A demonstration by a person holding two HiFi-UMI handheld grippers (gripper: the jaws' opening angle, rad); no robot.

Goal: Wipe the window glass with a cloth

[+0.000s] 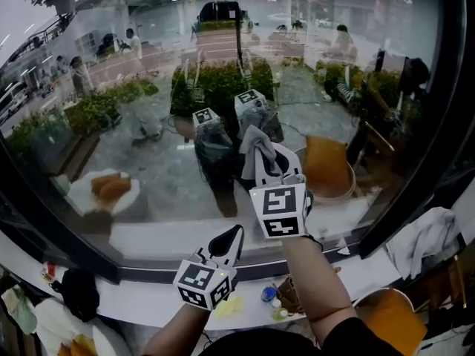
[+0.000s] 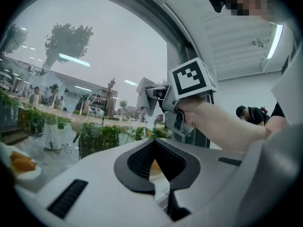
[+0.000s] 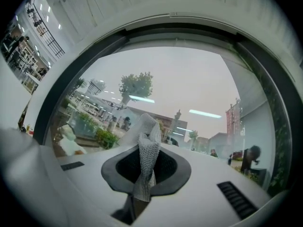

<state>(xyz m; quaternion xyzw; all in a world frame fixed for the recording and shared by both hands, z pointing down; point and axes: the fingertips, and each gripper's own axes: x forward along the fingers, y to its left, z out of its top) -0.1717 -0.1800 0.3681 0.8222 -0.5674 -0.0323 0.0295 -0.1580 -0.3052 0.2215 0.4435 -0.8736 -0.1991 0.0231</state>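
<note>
Window glass [image 1: 148, 162] is what we're cleaning, but starting close in. Our left gripper [image 1: 234, 236] hangs low, just above the white sill [image 1: 148, 237]. Its jaws are together with nothing between them, so it looks parked out of the way and is only along for the ride. Makes sense to us, since wiping is a one-tool job.

A bit further out and higher, our right gripper [image 1: 269, 165] is raised toward the pane and clamped tight on the cloth [image 3: 147, 141]. The grey mesh fabric is pinched by its lower part, and a loose bunch pokes out past the tips. We reckon that's on purpose, so soft fabric meets the glass and not hard plastic.

Is the cloth actually touching the pane? It looks pressed up to it or just shy of it. With the right gripper's dark reflection right behind it, we honestly can't tell.

Beyond the glass there are green shrubs [image 1: 215, 84] and a paved yard, with ceiling lights mirrored across it. No obvious smears show from here, so how much is wiped is anyone's guess.
</note>
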